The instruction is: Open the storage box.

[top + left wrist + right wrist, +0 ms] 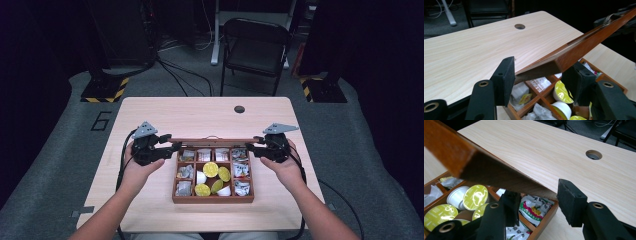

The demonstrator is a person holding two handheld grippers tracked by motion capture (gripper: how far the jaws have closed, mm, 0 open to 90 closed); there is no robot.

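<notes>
Pale wood-grain laminate forms the table (150, 115), which has a round cable hole (239, 109) near its far edge and stands on grey carpet in a dark room. Beyond the far edge you have a black folding chair (255, 47), loose cables on the floor, and yellow-and-black striped stand bases to either side. On the near middle of the table sits the wooden box (212, 199), divided into compartments; the outer ones hold printed sachets (534, 208), the centre ones hold small white cups with yellow-green foil tops (475, 193). Nothing lies between your grippers and the box. Its lid (212, 141) is raised off the box and hinged along the far side, its long axis running left to right across the table, the free edge tilted up over the compartments. Your left gripper (537, 72) is at the lid's left end; in the left gripper view the lid's corner sits between the black pads, which bear on it from either side. Your right gripper (537, 192) is at the lid's right end; in the right gripper view the lid's edge passes between the pads, one under it and one above, and they are closed on it.
</notes>
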